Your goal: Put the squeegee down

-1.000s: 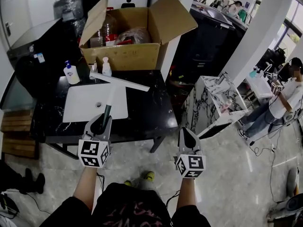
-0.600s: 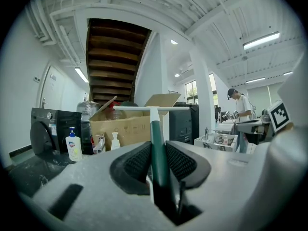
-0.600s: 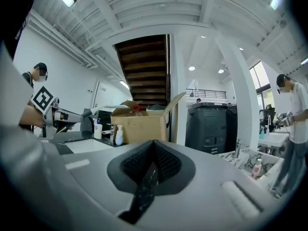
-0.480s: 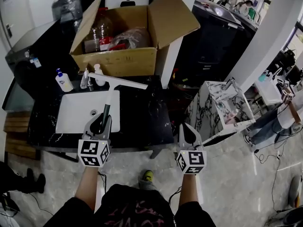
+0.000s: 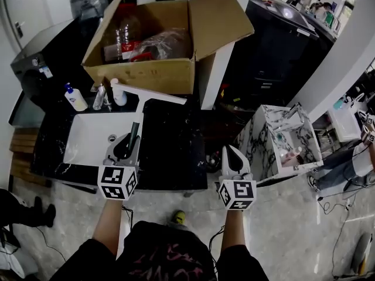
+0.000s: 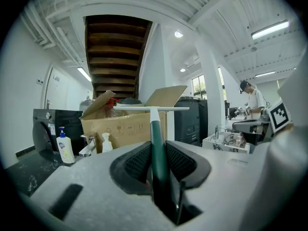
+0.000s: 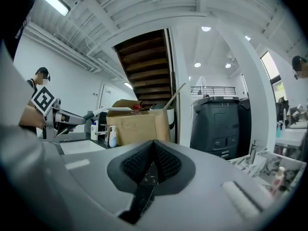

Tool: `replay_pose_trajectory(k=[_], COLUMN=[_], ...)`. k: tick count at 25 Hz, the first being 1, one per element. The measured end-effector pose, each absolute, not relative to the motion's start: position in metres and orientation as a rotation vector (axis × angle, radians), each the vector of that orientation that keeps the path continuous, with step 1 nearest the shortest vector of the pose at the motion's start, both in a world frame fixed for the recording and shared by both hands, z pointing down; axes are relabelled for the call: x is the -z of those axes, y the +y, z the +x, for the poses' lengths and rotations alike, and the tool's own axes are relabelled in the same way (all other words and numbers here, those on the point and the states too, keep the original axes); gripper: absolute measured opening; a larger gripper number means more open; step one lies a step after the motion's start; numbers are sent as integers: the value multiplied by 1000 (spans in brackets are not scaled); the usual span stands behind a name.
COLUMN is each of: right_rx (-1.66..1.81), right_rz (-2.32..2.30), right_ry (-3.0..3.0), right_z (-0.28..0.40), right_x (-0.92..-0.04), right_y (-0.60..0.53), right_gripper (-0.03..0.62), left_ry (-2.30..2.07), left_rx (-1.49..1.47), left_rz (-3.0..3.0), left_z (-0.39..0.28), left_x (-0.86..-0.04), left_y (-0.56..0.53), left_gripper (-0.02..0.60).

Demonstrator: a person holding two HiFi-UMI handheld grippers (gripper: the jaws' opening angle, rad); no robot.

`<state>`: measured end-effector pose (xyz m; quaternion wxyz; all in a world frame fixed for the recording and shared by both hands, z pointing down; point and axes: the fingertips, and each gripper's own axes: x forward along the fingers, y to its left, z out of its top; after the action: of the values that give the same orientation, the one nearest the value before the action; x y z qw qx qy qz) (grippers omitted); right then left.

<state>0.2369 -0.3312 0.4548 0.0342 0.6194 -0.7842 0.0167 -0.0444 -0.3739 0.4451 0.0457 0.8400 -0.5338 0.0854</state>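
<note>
- Left gripper [image 6: 158, 142]: jaws pinch the dark green handle of the squeegee [image 6: 155, 124]. Both ribbed pads press flat on the handle, which runs straight out between them.
- Squeegee attitude: the handle points away from the person. The white neck and long white blade sit at the far end, with the blade lying crosswise and roughly level.
- Squeegee place: held in the air, clear of any surface. In the head view the handle is over the white sink [image 5: 88, 140]. The blade reaches the back edge of the counter [image 5: 176, 151], just in front of the cardboard box [image 5: 140, 75].
- Right gripper [image 7: 153, 143]: jaws pressed together with nothing between them. It is held out beside the left one, over the counter's near right edge.
- Behind the sink, left to right: a soap bottle [image 5: 75, 98] with a blue pump, a chrome faucet [image 5: 101, 98] and a small white bottle [image 5: 119, 92].
- The box flaps stand open. Plastic bottles and a clear bag with something red show inside.
- To the right of the counter, apart from it, stands a marble-patterned stand [image 5: 258, 142] with small items in its top.
- Both forearms reach forward from a dark shirt, over a pale tiled floor [image 5: 293, 227].
</note>
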Motion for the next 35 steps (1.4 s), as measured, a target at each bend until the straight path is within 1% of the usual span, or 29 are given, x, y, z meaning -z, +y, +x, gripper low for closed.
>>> replay_pose_trajectory(k=[9, 22, 35], right_rx=[-80, -85, -98], right_rz=[1907, 1932, 1911], right_ry=[-2425, -2412, -2419], right_z=[266, 260, 249], right_x=[-456, -459, -458], right_y=[-355, -379, -389], right_gripper=[8, 8, 8], left_ry=[-1635, -1599, -1492], left_rx=[-292, -337, -438], left_rz=[2544, 2505, 2411], left_z=[-16, -20, -12], left_x=[-443, -463, -520], left_y=[-397, -429, -438], left_gripper=[98, 98, 98])
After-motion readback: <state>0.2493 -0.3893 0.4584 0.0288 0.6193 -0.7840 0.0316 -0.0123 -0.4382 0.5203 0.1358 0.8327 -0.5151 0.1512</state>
